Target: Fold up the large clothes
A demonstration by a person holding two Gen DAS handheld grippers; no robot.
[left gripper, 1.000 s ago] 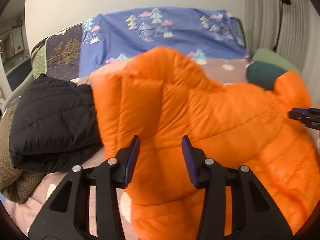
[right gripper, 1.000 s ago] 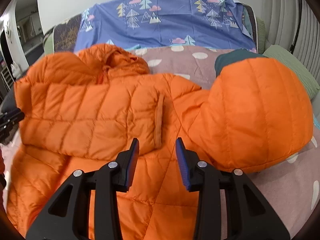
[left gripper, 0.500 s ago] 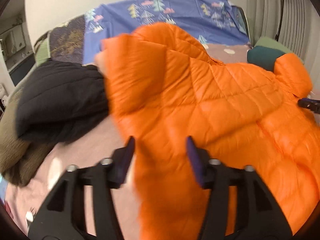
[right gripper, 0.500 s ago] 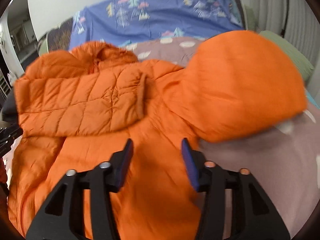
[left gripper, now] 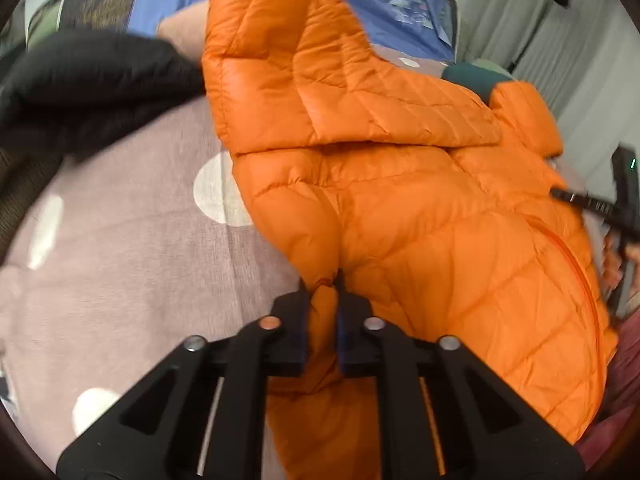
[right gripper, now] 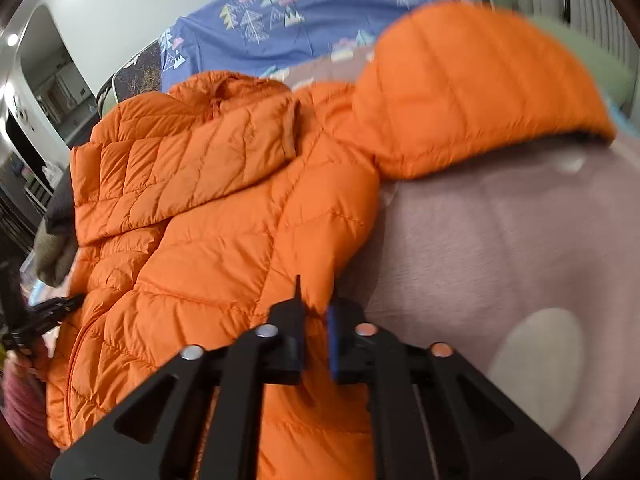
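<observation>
Left gripper (left gripper: 322, 280) and right gripper (right gripper: 316, 300) each pinch a side edge of the orange puffer jacket (left gripper: 420, 200) on the bed (left gripper: 120, 260), 1 sleeve folded across, right sleeve and body folds remaining

The orange jacket (left gripper: 420, 220) is quilted puffer cloth with a smooth, slightly glossy shell and stitched channels. The left gripper (left gripper: 322, 286) and the right gripper (right gripper: 314, 304), each pinching a fold of this cloth, are matt black plastic with bright metal pivot pins and blue pads. The bedsheet (left gripper: 140, 272) beside each gripper is soft, matt mauve cloth with pale spots. Ahead of the left gripper, the black garment (left gripper: 92, 80) is matt padded cloth.
</observation>
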